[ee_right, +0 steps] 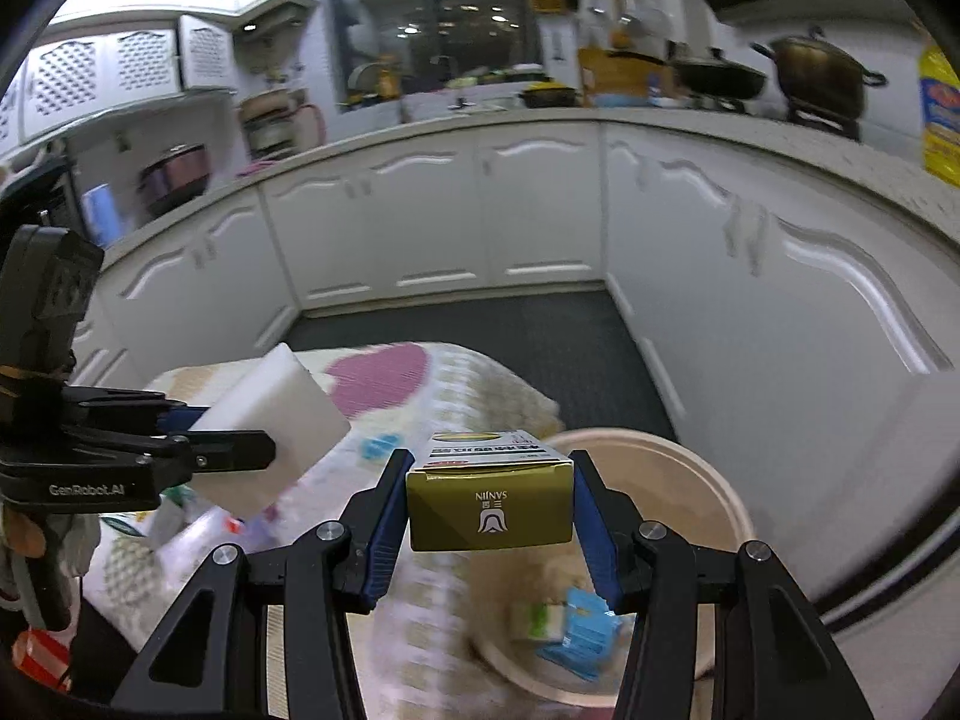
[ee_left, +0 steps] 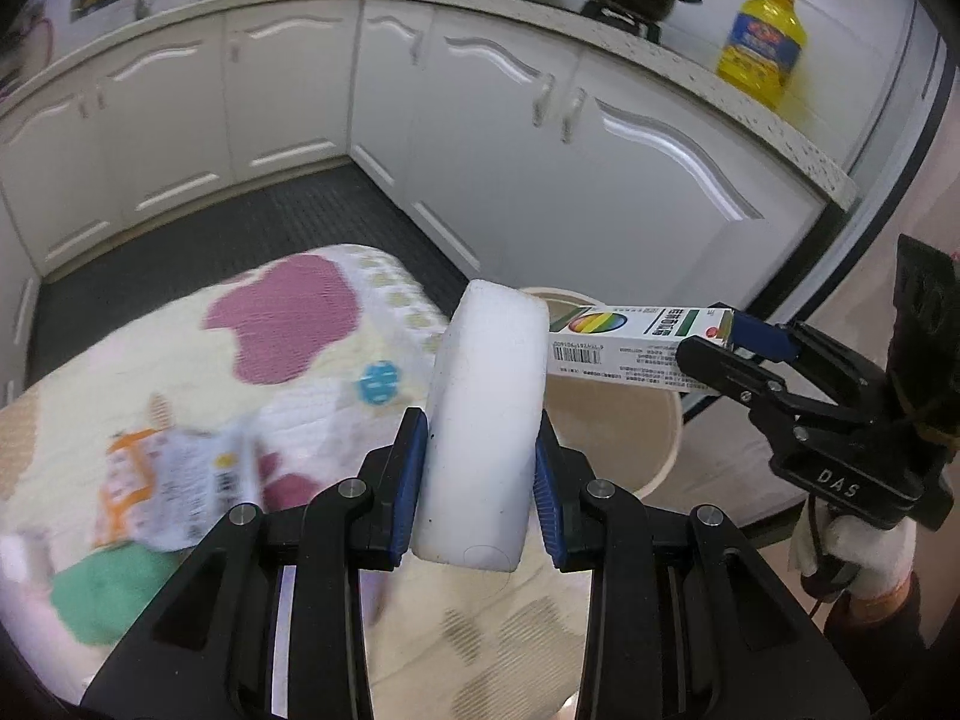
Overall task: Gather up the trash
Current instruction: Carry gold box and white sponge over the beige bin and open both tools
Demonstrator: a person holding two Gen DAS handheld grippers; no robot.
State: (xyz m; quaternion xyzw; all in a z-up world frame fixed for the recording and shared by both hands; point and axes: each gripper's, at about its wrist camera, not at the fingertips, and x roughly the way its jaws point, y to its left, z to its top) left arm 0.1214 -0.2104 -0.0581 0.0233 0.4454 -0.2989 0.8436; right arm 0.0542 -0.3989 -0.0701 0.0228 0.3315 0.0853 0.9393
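Done: bin (ee_right: 714, 480) holds some wrappers (ee_right: 576, 630).
In hand: left gripper (ee_left: 480, 480) jaws clamp foam (ee_left: 486, 420); right gripper (ee_right: 489, 516) jaws clamp box (ee_right: 489, 510) over bin.
Left: wrapper (ee_left: 174, 480) on desk (ee_left: 90, 420).

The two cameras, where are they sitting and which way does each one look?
Left wrist: sits on the left gripper, looks forward past the white foam block; shows the right gripper and a gloved hand.
Right wrist: sits on the right gripper, looks past the small box toward the bin; shows the left gripper.
Shared: block, box, bin, kitchen cabinets.
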